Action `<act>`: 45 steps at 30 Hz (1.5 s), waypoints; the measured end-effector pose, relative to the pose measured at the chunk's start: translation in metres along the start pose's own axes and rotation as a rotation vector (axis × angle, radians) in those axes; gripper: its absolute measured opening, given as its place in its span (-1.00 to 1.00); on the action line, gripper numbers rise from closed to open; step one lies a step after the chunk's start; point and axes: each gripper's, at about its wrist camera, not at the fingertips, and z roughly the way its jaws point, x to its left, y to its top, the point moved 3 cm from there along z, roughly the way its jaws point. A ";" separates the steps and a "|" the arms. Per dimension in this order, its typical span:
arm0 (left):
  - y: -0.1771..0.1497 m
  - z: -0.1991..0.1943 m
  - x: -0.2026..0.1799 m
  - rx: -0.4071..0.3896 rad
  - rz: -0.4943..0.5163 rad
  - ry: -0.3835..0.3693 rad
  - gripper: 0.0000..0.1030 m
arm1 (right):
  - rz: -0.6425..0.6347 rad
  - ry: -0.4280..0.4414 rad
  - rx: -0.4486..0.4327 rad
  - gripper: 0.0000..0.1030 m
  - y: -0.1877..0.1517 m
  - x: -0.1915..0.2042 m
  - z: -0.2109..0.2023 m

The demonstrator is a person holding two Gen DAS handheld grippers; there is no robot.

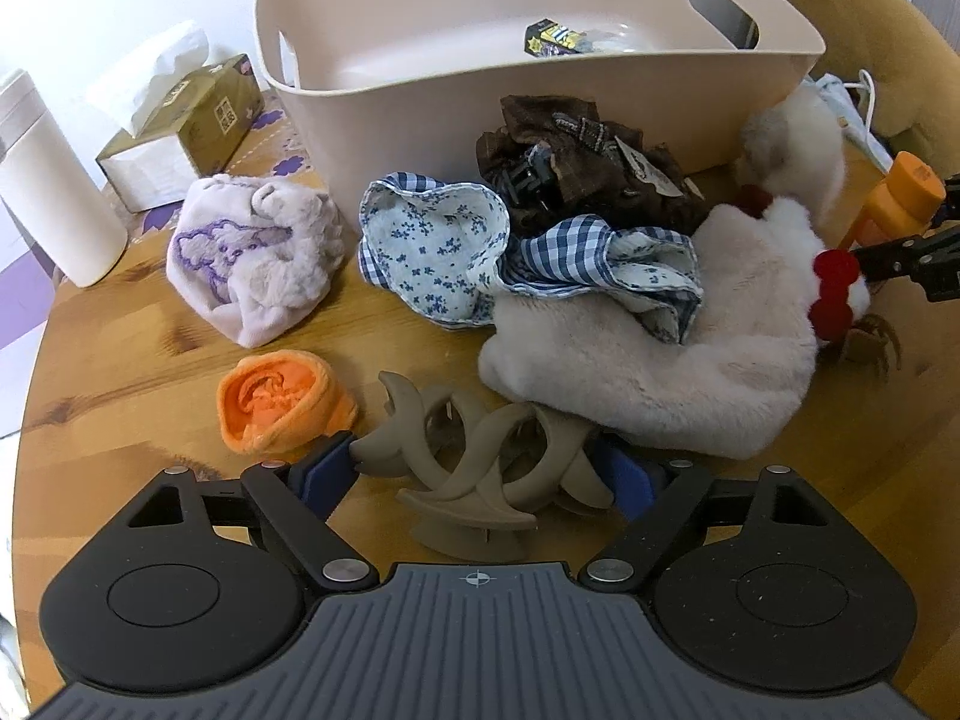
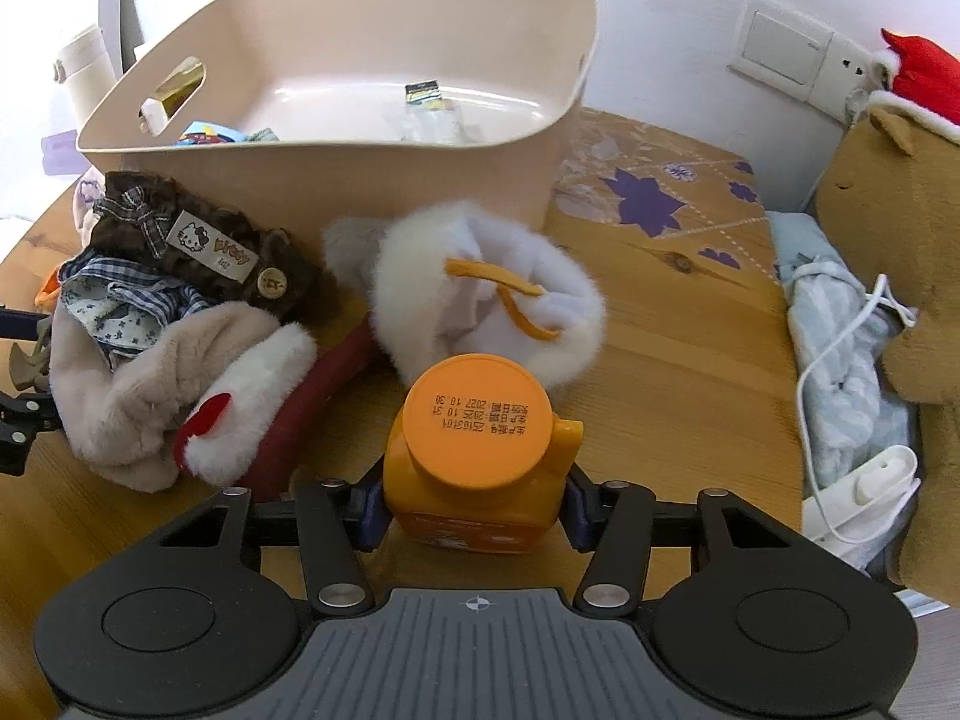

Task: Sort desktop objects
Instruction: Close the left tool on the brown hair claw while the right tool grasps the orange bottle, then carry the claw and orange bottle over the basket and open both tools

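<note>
A taupe hair claw (image 1: 474, 480) lies on the wooden table (image 1: 120, 360), between the blue pads of my left gripper (image 1: 477, 471). The jaws stand wide and do not press on it. An orange bottle (image 2: 474, 438) with a round cap is clamped at its sides by my right gripper (image 2: 474, 510). In the left wrist view the orange bottle (image 1: 900, 192) leans at the far right edge. A beige bin (image 1: 420, 120) stands behind, with small packets inside. Before it lie a blue checked cloth (image 1: 438, 246), a brown plush piece (image 1: 576, 162) and a white furry item (image 1: 660, 372).
An orange plush piece (image 1: 279, 402) and a lilac plush towel (image 1: 252, 252) lie left of the claw. A tissue box (image 1: 180, 132) and a white cylinder (image 1: 48, 180) stand at the far left. A white furry pouch (image 2: 486, 294), a light blue cloth with a cable (image 2: 840, 348) and a brown plush toy (image 2: 900, 240) sit to the right.
</note>
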 end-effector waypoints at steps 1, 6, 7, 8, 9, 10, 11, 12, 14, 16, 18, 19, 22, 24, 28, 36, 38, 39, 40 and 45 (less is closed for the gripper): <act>0.000 -0.002 0.000 -0.003 -0.002 -0.003 0.67 | 0.007 0.000 -0.004 -0.01 0.000 -0.001 -0.002; 0.001 -0.017 0.000 -0.030 0.001 -0.016 0.67 | 0.016 0.003 -0.032 -0.01 -0.002 -0.003 -0.016; 0.001 -0.021 0.000 -0.037 0.001 -0.018 0.67 | 0.019 0.003 -0.038 -0.01 -0.002 -0.004 -0.019; 0.002 -0.024 0.000 -0.043 0.001 -0.019 0.67 | 0.018 0.003 -0.044 -0.01 -0.002 -0.004 -0.022; 0.002 -0.027 0.000 -0.048 -0.002 -0.019 0.67 | 0.021 0.002 -0.049 -0.01 -0.003 -0.005 -0.025; 0.002 -0.031 0.001 -0.055 -0.006 -0.020 0.67 | 0.026 0.002 -0.055 -0.01 -0.003 -0.005 -0.028; 0.003 -0.033 0.001 -0.060 -0.009 -0.021 0.67 | 0.027 0.004 -0.061 -0.01 -0.003 -0.006 -0.031; 0.004 -0.036 0.002 -0.067 -0.015 -0.024 0.67 | 0.030 0.003 -0.067 -0.01 -0.003 -0.006 -0.034; 0.005 -0.043 0.003 -0.083 -0.028 -0.024 0.67 | 0.033 0.004 -0.082 -0.01 -0.002 -0.007 -0.042; 0.007 -0.049 0.004 -0.097 -0.040 -0.023 0.67 | 0.043 0.007 -0.102 -0.01 -0.001 -0.008 -0.050; 0.009 -0.055 0.006 -0.109 -0.055 -0.025 0.67 | 0.043 0.005 -0.121 -0.01 0.000 -0.007 -0.058; 0.011 -0.058 0.007 -0.115 -0.059 -0.027 0.67 | 0.041 0.003 -0.130 -0.01 0.001 -0.007 -0.062; 0.015 -0.065 0.008 -0.129 -0.060 -0.035 0.67 | 0.043 0.000 -0.159 -0.01 0.007 -0.006 -0.073; 0.019 -0.069 0.009 -0.139 -0.060 -0.033 0.67 | 0.057 0.002 -0.180 -0.01 0.012 -0.007 -0.081; 0.031 -0.082 0.011 -0.183 -0.056 -0.030 0.67 | 0.065 -0.003 -0.228 -0.01 0.023 -0.007 -0.095; 0.072 -0.108 0.019 -0.275 -0.033 -0.037 0.67 | 0.091 -0.024 -0.311 -0.01 0.053 -0.015 -0.114; 0.083 -0.113 0.021 -0.301 -0.022 -0.030 0.67 | 0.099 -0.023 -0.329 -0.01 0.061 -0.016 -0.117; 0.088 -0.115 0.022 -0.314 -0.017 -0.027 0.67 | 0.101 -0.024 -0.339 -0.01 0.066 -0.016 -0.119; 0.094 -0.117 0.023 -0.328 -0.013 -0.024 0.67 | 0.099 -0.025 -0.345 -0.01 0.070 -0.017 -0.119; 0.121 -0.121 0.026 -0.372 0.029 -0.012 0.67 | 0.098 -0.047 -0.384 -0.01 0.094 -0.023 -0.121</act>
